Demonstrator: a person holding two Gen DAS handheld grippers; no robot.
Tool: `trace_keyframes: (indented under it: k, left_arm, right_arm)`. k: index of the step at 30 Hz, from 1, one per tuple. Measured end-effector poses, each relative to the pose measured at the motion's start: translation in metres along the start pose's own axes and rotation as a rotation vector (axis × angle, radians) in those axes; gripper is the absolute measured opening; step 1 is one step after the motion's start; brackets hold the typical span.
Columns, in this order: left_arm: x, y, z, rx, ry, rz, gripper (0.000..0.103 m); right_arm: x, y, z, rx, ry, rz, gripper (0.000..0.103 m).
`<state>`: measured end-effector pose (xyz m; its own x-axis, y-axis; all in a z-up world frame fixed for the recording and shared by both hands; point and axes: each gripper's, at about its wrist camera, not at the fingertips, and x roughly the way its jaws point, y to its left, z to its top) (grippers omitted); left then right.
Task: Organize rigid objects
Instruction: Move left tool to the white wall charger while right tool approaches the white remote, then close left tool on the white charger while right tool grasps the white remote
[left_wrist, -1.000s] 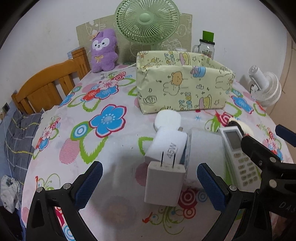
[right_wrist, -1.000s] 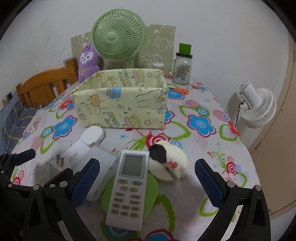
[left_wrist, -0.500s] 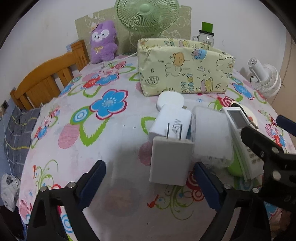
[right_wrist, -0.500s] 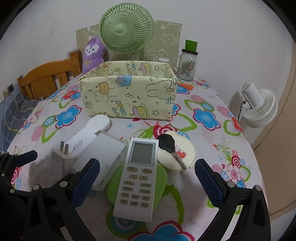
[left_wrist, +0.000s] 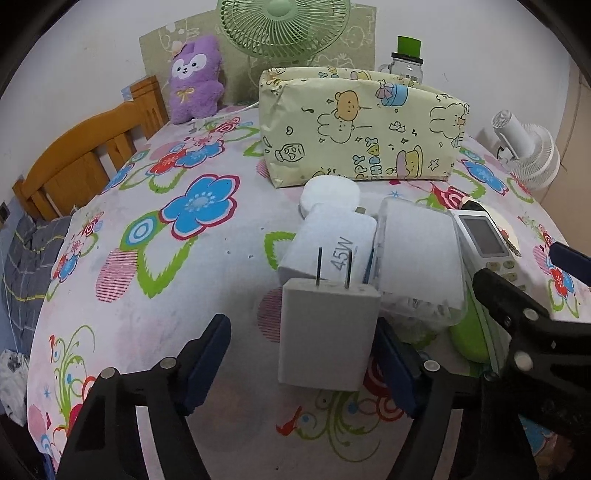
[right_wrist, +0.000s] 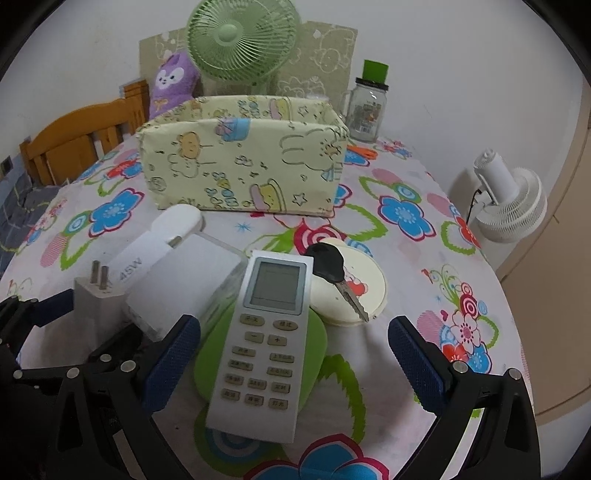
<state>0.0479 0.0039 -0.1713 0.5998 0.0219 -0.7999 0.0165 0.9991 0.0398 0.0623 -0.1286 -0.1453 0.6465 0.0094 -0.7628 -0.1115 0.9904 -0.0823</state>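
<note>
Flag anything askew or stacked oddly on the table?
Yes. The remote lies tilted across a green case, its lower end overhanging. A black key rests on the round cream compact. The plug-up charger leans against the 45W adapter.

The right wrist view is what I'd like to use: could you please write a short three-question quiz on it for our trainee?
1. True or false: the key lies partly on the round cream lid.
2. What does the remote rest on? A) a green pad B) the fabric box C) bare tablecloth
3. Fill in: the wattage printed on the white charger reads ____.

Key
1. True.
2. A: the green pad shows on both sides under the remote.
3. 45W.
</note>
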Motion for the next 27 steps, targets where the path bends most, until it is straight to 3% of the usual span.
trace_keyframes:
  k: [8,10,13,27]
  left_arm:
    - [0.000,-0.004,0.002,0.001,-0.002,-0.055,0.059]
    - [-0.001,-0.006,0.001,0.000,-0.004,-0.061,0.055]
    - [-0.002,-0.003,0.003,-0.035,0.000,-0.080,0.043]
    - [-0.018,-0.012,0.003,-0.025,-0.025,-0.055,0.042]
  right_arm:
    - [0.015,-0.001,0.000,0.053,0.052,0.041,0.077]
    - [0.017,0.001,0.000,0.061,0.063,0.058,0.063]
    - [0.014,0.011,-0.002,0.018,0.053,0.050,0.052]
    - [-0.007,0.007,-0.004,0.049,-0.001,0.060,0.049]
